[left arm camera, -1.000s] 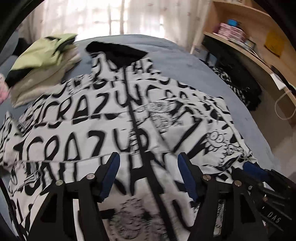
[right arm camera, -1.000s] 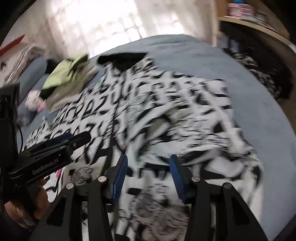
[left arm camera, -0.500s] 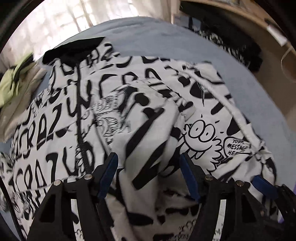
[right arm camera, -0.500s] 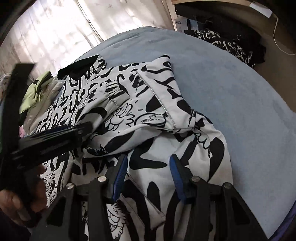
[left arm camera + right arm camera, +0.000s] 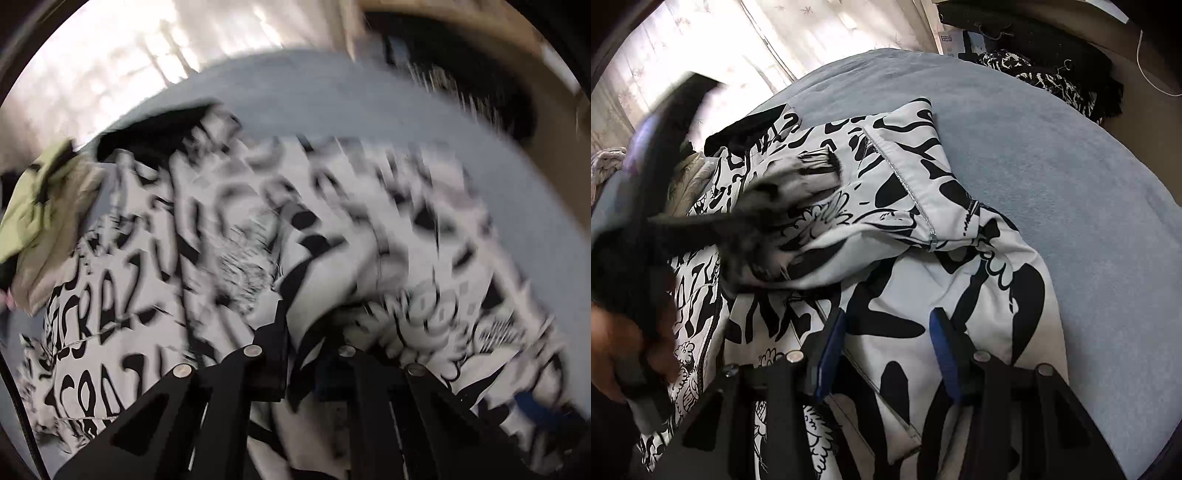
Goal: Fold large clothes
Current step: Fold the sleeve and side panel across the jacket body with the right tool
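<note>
From the left wrist, the left gripper (image 5: 301,354) has just closed its jaws narrow on a fold of the black-and-white jacket (image 5: 236,236), spread on the blue bed (image 5: 369,107). Lift it slowly, so the cloth does not slip.

From the right wrist, the right gripper (image 5: 886,350) stands half open over the jacket's near right part, holding nothing. It should press the fold line there.
</note>
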The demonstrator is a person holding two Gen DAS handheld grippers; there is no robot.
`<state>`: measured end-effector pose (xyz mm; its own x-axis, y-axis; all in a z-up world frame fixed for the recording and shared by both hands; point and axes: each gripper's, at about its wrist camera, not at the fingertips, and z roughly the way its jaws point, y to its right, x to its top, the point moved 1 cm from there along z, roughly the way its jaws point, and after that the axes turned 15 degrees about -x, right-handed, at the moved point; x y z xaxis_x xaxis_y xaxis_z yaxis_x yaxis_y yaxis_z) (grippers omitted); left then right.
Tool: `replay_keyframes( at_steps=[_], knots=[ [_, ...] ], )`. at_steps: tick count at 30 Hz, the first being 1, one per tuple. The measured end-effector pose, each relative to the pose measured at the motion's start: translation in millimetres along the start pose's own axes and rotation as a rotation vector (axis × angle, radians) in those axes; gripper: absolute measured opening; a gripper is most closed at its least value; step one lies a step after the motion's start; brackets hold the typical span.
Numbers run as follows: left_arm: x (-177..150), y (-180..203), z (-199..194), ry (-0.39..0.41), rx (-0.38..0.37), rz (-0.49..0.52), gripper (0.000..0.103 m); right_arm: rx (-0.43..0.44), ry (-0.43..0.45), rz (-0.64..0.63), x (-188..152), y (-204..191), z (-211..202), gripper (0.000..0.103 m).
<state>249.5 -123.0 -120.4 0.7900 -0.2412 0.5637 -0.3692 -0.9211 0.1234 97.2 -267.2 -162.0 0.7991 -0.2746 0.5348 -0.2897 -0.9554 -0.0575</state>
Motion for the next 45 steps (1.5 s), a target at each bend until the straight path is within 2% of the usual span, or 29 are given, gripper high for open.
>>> replay_keyframes(
  at_steps=[1,3,4,5,6,7,8,9,10,11,13,15,16,24,25,26,27,29,31,34,35,36,38,41,42,44,45],
  knots=[
    [2.4,-17.7,-24.0,0.103,-0.046,-0.074,0.007,0.001,0.002,0.0,-0.3,0.9,0.4,0.047],
    [-3.0,-48.3,-50.7,0.221,-0.129,-0.215,0.011,0.004,0.004,0.004,-0.3,1.7,0.6,0.047],
    [-13.2,-71.6,-61.1,0.276,-0.178,-0.33,0.014,0.004,0.005,0.005,-0.9,1.9,0.7,0.047],
    [-27.6,-94.6,-64.2,0.3,-0.209,-0.448,0.028,0.004,0.004,0.006,-0.9,2.1,1.2,0.047],
    [-36.3,-111.2,-61.8,0.304,-0.221,-0.525,0.046,0.002,0.003,0.007,-0.9,2.3,1.9,0.047],
    [-59.0,-135.2,-54.1,0.29,-0.252,-0.661,0.051,0.001,0.003,0.006,-1.5,2.3,1.9,0.047],
    [-77.1,-149.2,-45.4,0.262,-0.271,-0.748,0.053,-0.004,0.004,0.005,-1.8,1.6,1.9,0.047],
    [-88.4,-156.5,-38.4,0.234,-0.277,-0.795,0.053,-0.007,0.005,0.003,-1.4,1.3,2.1,0.047],
    [-107.5,-167.6,-26.7,0.175,-0.265,-0.857,0.053,-0.011,0.005,-0.001,-1.7,0.6,1.8,0.047],
    [-117.1,-171.4,-23.7,0.164,-0.263,-0.872,0.052,-0.015,0.005,-0.006,-1.6,-0.1,1.9,0.047],
    [-127.0,-173.8,-30.3,0.2,-0.252,-0.849,0.05,-0.02,0.007,-0.012,-1.7,-1.1,2.2,0.047],
    [-128.6,-172.1,-38.7,0.198,-0.198,-0.799,0.053,-0.024,0.009,-0.015,-2.2,-1.7,2.8,0.047],
    [-129.1,-172.6,-40.6,0.191,-0.196,-0.788,0.053,-0.026,0.009,-0.016,-2.3,-1.9,3.5,0.047],
    [-120.0,-203.0,-43.6,0.177,-0.277,-0.778,0.055,-0.045,0.016,-0.03,-5.2,-7.0,5.3,0.047],
    [-118.1,-206.8,-43.8,0.174,-0.28,-0.769,0.057,-0.046,0.015,-0.031,-5.2,-7.1,5.4,0.047],
    [-115.0,-209.4,-40.7,0.164,-0.284,-0.759,0.065,-0.047,0.015,-0.032,-5.2,-7.3,5.3,0.047],
    [-113.6,-211.8,-39.0,0.154,-0.283,-0.75,0.068,-0.049,0.014,-0.035,-5.1,-7.8,4.5,0.047],
    [-108.3,-218.4,-27.7,0.108,-0.266,-0.723,0.068,-0.046,0.006,-0.044,-3.3,-9.7,-0.5,0.047],
    [-103.3,-221.9,-24.2,0.091,-0.263,-0.688,0.068,-0.003,0.011,-0.064,1.4,-12.5,-14.1,0.047],
    [-89.5,-222.3,-21.6,0.073,-0.249,-0.609,0.068,0.012,0.061,-0.123,16.6,-15.6,-38.7,0.047],
    [-84.8,-222.0,-20.0,0.066,-0.243,-0.581,0.068,0.005,0.083,-0.15,25.2,-16.5,-47.0,0.05],
    [-80.0,-221.3,-18.8,0.06,-0.231,-0.548,0.068,-0.002,0.098,-0.165,32.5,-16.9,-52.3,0.06],
    [-71.7,-218.7,-14.7,0.051,-0.22,-0.497,0.068,-0.005,0.137,-0.173,56.2,-14.0,-59.0,0.072],
    [-63.3,-214.7,-9.5,0.039,-0.223,-0.452,0.058,-0.017,0.149,-0.181,96.7,-15.8,-44.8,0.073],
    [-59.9,-212.6,-6.6,0.03,-0.202,-0.431,0.048,-0.031,0.139,-0.181,112.9,-15.7,-31.2,0.073],
    [-54.5,-211.4,-1.0,0.012,-0.165,-0.403,0.034,-0.024,0.077,-0.175,141.5,-16.4,2.4,0.073],
    [-51.7,-212.2,1.0,0.006,-0.167,-0.403,0.032,-0.032,0.046,-0.169,153.8,-17.0,21.2,0.073]
  ],
)
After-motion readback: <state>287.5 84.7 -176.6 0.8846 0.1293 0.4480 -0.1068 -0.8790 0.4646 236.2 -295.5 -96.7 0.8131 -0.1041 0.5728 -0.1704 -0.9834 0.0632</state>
